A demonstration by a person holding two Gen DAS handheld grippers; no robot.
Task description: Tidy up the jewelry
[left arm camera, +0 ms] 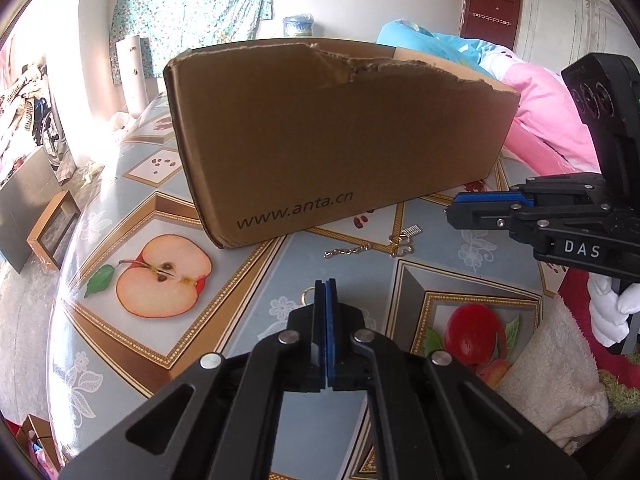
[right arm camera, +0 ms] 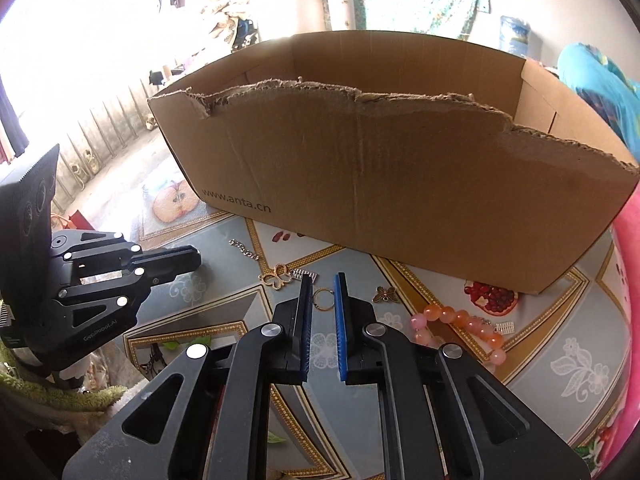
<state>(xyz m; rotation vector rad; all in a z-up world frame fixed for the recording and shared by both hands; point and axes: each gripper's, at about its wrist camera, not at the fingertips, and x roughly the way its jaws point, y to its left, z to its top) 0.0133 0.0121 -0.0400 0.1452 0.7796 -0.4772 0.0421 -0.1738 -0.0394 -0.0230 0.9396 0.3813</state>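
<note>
Left tool (left arm camera: 325, 282): fingers pressed together with no visible gap, nothing between them, poised over the worktop in front of the box; from the right wrist view it enters from the left, tip pointing toward the chain

Right tool (right arm camera: 323, 278): fingers spread a little, nothing held; the gold ring shows on the worktop in the gap just beyond the tips

Cardboard box (right arm camera: 400, 184): open-topped, torn ragged along its near upper edge, "www.anta.cn" printed low on the near wall; it stands on the worktop behind all the jewelry; its floor is hidden by the near wall

Worktop (left arm camera: 348, 432): covered with a glossy cloth printed with fruit pictures and gold borders

Chain (right arm camera: 244, 250): short, silvery, lying flat near the box's front wall, left of the other pieces

Butterfly-outline pendant (right arm camera: 277, 276): gold, flat on the cloth, touching or just beside a small silver ridged charm (right arm camera: 302, 275)

Gold ring (right arm camera: 323, 300): thin hoop lying flat

Butterfly charm (right arm camera: 385, 294): dark bronze, right of the ring, apart from it

Bead bracelet (right arm camera: 460, 328): pink and orange beads, curved on the cloth right of the right tool, with a small silver tag (right arm camera: 505, 327) at its far side

Bedding (left arm camera: 544, 120): pink and blue, piled behind and to the right of the box
</note>
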